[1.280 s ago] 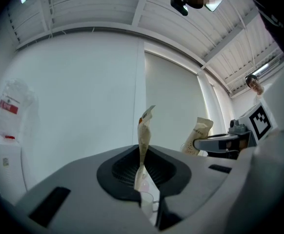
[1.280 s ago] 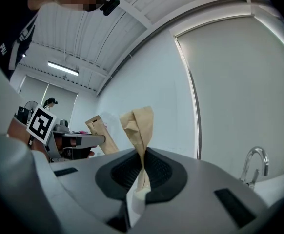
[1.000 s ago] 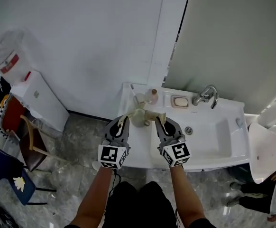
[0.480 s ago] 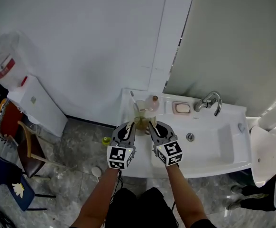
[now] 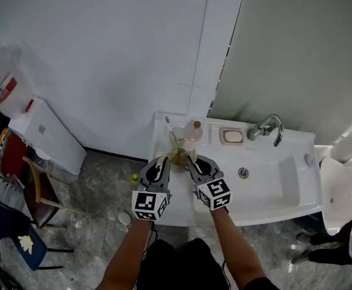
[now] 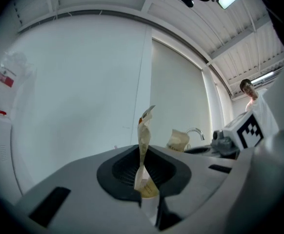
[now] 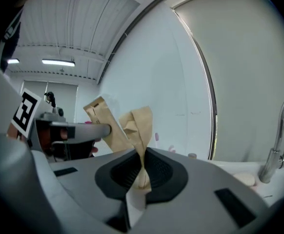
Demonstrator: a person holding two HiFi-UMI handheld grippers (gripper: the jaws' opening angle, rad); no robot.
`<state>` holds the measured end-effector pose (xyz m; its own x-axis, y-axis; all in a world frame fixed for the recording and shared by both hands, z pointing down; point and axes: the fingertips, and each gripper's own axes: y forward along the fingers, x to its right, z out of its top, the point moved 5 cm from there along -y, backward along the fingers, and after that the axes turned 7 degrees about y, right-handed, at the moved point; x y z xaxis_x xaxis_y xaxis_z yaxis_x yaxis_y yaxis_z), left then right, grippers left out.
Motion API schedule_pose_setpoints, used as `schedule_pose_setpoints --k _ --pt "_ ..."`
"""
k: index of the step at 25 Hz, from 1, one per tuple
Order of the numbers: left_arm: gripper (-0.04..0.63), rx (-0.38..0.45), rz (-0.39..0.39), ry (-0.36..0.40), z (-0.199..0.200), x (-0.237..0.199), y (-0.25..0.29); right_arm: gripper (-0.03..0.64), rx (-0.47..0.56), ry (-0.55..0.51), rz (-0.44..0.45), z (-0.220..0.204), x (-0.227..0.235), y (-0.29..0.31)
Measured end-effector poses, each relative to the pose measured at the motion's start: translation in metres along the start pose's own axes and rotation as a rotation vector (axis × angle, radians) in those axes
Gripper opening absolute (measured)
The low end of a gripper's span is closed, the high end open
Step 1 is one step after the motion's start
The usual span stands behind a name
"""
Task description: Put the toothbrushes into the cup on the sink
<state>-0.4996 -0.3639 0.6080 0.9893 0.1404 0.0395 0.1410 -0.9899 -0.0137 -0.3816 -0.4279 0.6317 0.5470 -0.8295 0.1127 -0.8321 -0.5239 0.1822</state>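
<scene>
Over the sink [image 5: 288,180], crumpled tan paper packet [image 5: 177,156], pinched by left gripper [image 5: 162,161] and right gripper [image 5: 189,161]

A crumpled tan paper packet [image 5: 177,156] is hanging pinched at both ends over the sink's [image 5: 267,207] left side, just nearer than the cup [image 5: 177,140].

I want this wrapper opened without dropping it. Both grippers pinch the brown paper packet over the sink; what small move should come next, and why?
Probably draw the two grippers slowly apart to tear it. The left gripper and right gripper are each shut on an end of the crumpled brown paper packet, which spans between them above the sink.
</scene>
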Motion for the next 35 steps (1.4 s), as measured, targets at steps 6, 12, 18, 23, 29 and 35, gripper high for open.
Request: schedule_pose_setpoints --k 6,12,18,23,29,35 --pt "0.048 0.029 0.024 0.009 0.024 -0.007 -0.012 0.165 0.023 0.012 0.000 -0.002 -0.001 -0.004" --pt "0.048 0.029 0.034 0.007 0.034 -0.013 -0.017 0.229 0.118 0.038 -0.037 0.020 0.004 -0.019" --pt "0.048 -0.001 0.011 0.007 0.026 -0.007 -0.009 0.229 0.151 0.044 -0.071 0.028 0.007 -0.031" --pt "0.048 -0.042 -0.020 0.006 0.006 0.000 0.003 0.229 0.148 0.047 -0.083 0.024 0.008 -0.038" --pt "0.048 -0.065 -0.046 0.019 -0.006 0.005 0.013 0.229 0.144 0.044 -0.093 0.022 0.012 -0.043" --pt "0.050 -0.046 -0.049 0.014 -0.005 0.007 0.015 0.229 0.139 0.046 -0.094 0.022 0.015 -0.044"
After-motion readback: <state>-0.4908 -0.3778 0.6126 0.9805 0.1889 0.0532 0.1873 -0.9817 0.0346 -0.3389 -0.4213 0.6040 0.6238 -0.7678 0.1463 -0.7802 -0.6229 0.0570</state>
